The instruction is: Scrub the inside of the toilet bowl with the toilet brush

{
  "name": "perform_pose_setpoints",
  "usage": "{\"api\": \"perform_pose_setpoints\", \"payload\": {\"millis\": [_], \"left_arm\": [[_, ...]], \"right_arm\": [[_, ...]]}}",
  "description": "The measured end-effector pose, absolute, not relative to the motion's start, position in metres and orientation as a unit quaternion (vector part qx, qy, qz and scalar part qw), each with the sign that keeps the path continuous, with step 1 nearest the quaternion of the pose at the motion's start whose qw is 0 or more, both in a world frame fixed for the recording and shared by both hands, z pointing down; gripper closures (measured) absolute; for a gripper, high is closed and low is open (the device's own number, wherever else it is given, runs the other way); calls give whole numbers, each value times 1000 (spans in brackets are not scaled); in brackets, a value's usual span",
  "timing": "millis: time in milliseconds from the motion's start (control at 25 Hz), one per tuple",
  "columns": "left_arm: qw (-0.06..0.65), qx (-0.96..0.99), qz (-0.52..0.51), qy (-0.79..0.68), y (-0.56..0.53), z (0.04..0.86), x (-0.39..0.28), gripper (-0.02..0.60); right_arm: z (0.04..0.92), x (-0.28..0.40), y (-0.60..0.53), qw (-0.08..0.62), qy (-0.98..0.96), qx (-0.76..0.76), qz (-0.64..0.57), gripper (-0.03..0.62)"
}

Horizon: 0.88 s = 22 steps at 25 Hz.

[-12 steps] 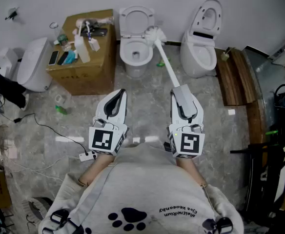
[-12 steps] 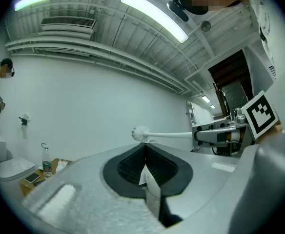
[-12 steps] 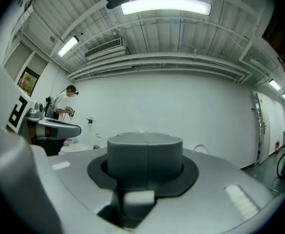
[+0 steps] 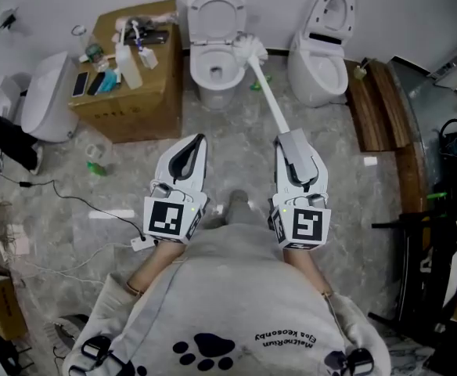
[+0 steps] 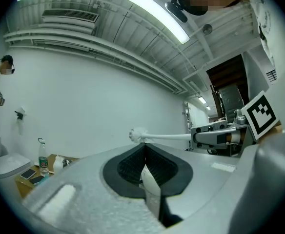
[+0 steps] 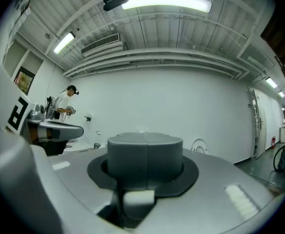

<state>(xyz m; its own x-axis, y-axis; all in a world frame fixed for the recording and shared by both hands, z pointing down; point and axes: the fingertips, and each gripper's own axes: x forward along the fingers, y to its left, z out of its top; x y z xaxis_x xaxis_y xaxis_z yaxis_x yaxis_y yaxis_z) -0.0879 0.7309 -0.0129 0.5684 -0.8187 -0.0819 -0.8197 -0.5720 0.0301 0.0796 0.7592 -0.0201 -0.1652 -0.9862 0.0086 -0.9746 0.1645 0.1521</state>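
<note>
A white toilet [image 4: 215, 61] with its lid up stands against the far wall in the head view. The white toilet brush [image 4: 261, 81] slants from my right gripper [image 4: 286, 141] up to its bristle head [image 4: 248, 48], which hangs at the bowl's right rim. The right gripper is shut on the brush handle; in its own view the closed jaws [image 6: 146, 147] hide the handle, and only the bristle tip [image 6: 142, 129] peeks above. My left gripper [image 4: 196, 142] is shut and empty, left of the brush. From the left gripper [image 5: 145, 152] view, the brush head [image 5: 137, 134] shows ahead.
A second toilet [image 4: 322, 53] stands right of the first, and a third one [image 4: 44, 96] at the far left. A cardboard box [image 4: 134, 84] with bottles and phones sits left of the bowl. Wooden boards [image 4: 377, 116] lie at the right. A cable and power strip [image 4: 138, 243] cross the floor.
The toilets and box have shifted up in the head view, and a foot now shows between the grippers. Both grippers hold their pose, and the brush head stays by the bowl's right rim.
</note>
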Motion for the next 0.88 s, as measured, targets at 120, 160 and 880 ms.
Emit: {"api": "perform_pose_setpoints", "payload": {"millis": [120, 160, 880], "left_arm": [[-2, -886, 44, 461, 722, -10, -89, 578], [-3, -886, 44, 461, 718, -9, -91, 578], [-8, -866, 32, 499, 536, 4, -69, 578]], "right_arm": [[-19, 80, 750, 47, -764, 642, -46, 444], [-19, 80, 745, 47, -764, 642, -46, 444], [6, 110, 542, 54, -793, 606, -13, 444]]}}
